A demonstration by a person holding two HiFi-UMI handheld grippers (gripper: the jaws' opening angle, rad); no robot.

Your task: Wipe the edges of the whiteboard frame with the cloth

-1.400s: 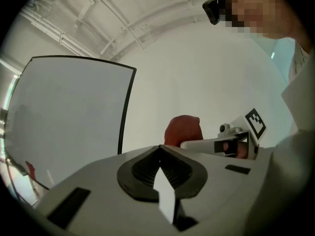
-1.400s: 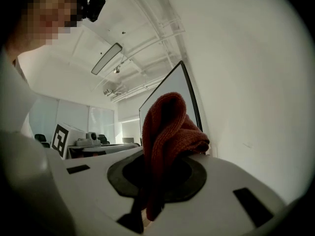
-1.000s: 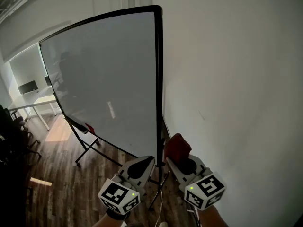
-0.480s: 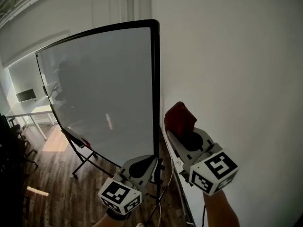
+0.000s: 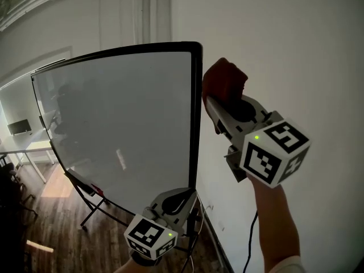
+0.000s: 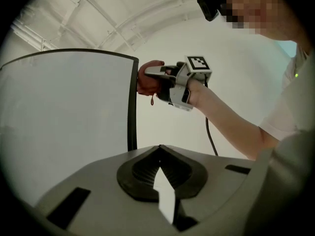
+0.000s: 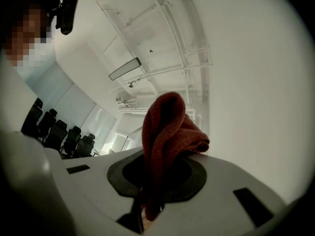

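Two tongs: the left tongs are pinched together on nothing. Their camera catches what the head view can't, a side look at the right tongs clamping the red cloth just beside the whiteboard frame, near its top corner. A second ago that cloth sat down by the frame's bottom.

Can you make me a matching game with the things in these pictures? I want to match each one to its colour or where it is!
Things:
1. cloth
2. whiteboard frame
3. left hand-held gripper
4. right hand-held gripper

Clues:
A. black
B. red
C. high up near the board's top corner, shut on something
D. low down, shut, holding nothing

Pairs: 1-B, 2-A, 3-D, 4-C
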